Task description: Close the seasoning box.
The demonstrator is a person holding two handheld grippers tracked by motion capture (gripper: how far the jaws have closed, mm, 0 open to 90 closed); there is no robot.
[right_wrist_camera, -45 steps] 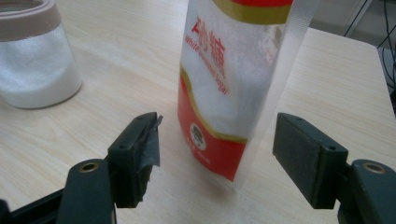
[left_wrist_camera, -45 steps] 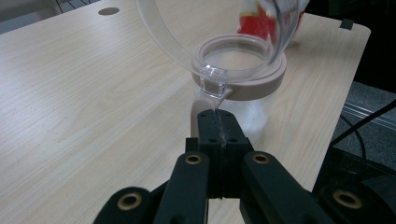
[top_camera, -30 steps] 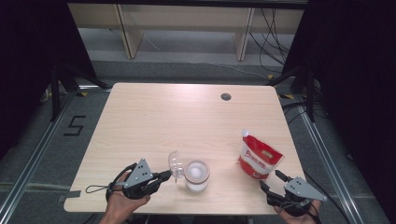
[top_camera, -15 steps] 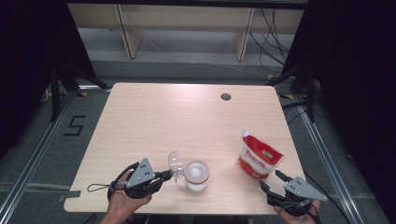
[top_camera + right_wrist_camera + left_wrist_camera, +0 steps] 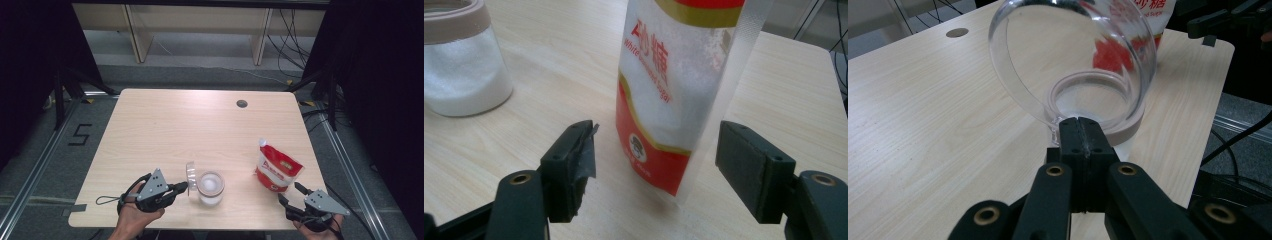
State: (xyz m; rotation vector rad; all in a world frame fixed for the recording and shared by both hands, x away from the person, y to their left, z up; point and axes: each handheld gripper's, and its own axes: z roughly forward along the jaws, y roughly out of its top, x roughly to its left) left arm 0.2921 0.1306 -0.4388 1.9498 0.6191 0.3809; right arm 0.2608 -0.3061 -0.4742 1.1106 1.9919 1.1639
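Down at the near edge, the left gripper [image 5: 181,187] is clenched tight on the tab of a clear lid [image 5: 1068,65], holding that lid flipped up on edge just beside the open jar [image 5: 210,188]. The jar sits near the front, left of centre, with white sugar inside and a pinkish rim; it looks like thin, stiff plastic, light and a bit slick, so the small tab at the lid's edge is the sensible place to pinch. Over on the near right, the right gripper [image 5: 289,193] is released, its jaws standing wide either side of the sugar bag [image 5: 679,85] without touching it. That bag stands upright just beyond the jaws, a soft, glossy pouch with loose grains inside; I'd judge it floppy and slippery, best taken across its firmer lower body or sealed side edge, gently, or it may buckle or tip. The wooden table [image 5: 200,125] is pale, smooth and flat, with a small cable hole [image 5: 242,103] at the far right. Beyond it, grey floor, shelf legs, trailing cables, dark curtains.
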